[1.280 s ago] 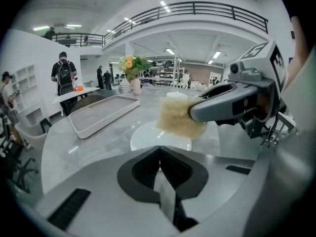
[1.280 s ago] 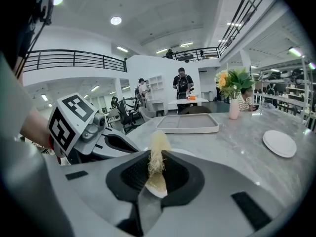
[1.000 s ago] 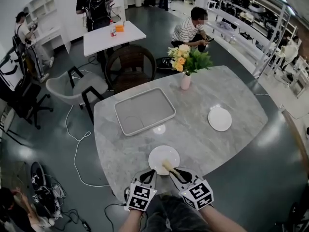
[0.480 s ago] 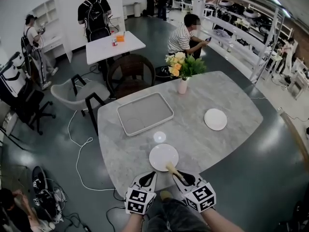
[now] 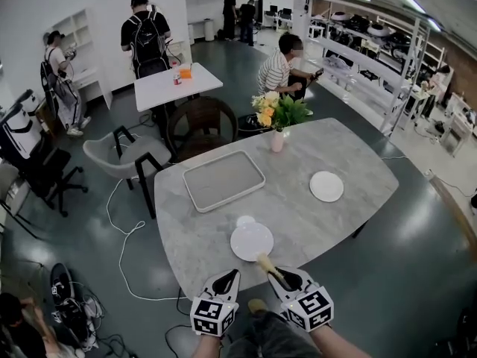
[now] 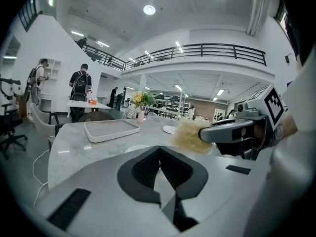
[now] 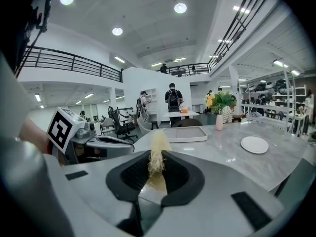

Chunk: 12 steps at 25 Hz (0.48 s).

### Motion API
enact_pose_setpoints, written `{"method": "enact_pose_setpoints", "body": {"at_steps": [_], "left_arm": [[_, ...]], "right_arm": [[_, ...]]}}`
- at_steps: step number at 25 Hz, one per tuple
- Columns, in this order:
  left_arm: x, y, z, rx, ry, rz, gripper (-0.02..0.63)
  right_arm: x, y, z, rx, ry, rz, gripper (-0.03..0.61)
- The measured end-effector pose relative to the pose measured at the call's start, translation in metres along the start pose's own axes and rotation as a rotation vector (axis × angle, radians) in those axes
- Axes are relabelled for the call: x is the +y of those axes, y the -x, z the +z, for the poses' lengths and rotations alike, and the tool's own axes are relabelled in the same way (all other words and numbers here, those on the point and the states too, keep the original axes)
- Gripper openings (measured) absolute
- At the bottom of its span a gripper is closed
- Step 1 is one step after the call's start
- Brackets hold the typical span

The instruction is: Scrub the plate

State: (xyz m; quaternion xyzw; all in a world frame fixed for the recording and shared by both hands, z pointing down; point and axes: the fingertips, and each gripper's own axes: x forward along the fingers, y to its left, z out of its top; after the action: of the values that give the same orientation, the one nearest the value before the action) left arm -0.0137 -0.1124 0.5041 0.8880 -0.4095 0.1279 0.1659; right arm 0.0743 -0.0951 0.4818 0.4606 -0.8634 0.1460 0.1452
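Observation:
A white plate (image 5: 251,241) lies near the front edge of the grey marble table (image 5: 298,215). Just short of the plate's near rim, my right gripper (image 5: 277,272) is shut on a straw-coloured fibre scrubber (image 5: 264,261), whose tuft (image 7: 158,149) sticks up between the pads. To its left, my left gripper (image 5: 228,278) is shut on nothing, off the table's front edge. In the left gripper view the scrubber (image 6: 190,136) shows to the right, beyond the closed jaws (image 6: 159,158), and a sliver of the plate (image 6: 134,148) lies ahead.
A grey tray (image 5: 223,180) with a white rim sits behind the plate. A second white plate (image 5: 326,186) lies to the right. A vase of flowers (image 5: 276,118) stands at the far edge. Chairs and several people are beyond the table.
Both grippers have drawn back toward me. The scrubber, which was over the near plate, is now off its near rim. The whole table looks farther away.

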Motion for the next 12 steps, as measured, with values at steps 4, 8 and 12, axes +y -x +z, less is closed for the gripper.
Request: {"method": "enact_pose_setpoints", "body": {"at_steps": [4,8,12], "left_arm": [[-0.007,0.010,0.002,-0.012,-0.006,-0.007,0.012],[-0.015,0.022,0.006,-0.032,-0.002,-0.014,0.012],[-0.019,0.033,0.011,-0.065,0.005,-0.020,0.012]], "right_arm": [[0.005,0.010,0.003,-0.017,-0.004,-0.014,0.064],[0.010,0.022,0.006,-0.037,-0.011,-0.028,0.064],[0.015,0.032,0.008,-0.059,-0.018,-0.045,0.064]]}}
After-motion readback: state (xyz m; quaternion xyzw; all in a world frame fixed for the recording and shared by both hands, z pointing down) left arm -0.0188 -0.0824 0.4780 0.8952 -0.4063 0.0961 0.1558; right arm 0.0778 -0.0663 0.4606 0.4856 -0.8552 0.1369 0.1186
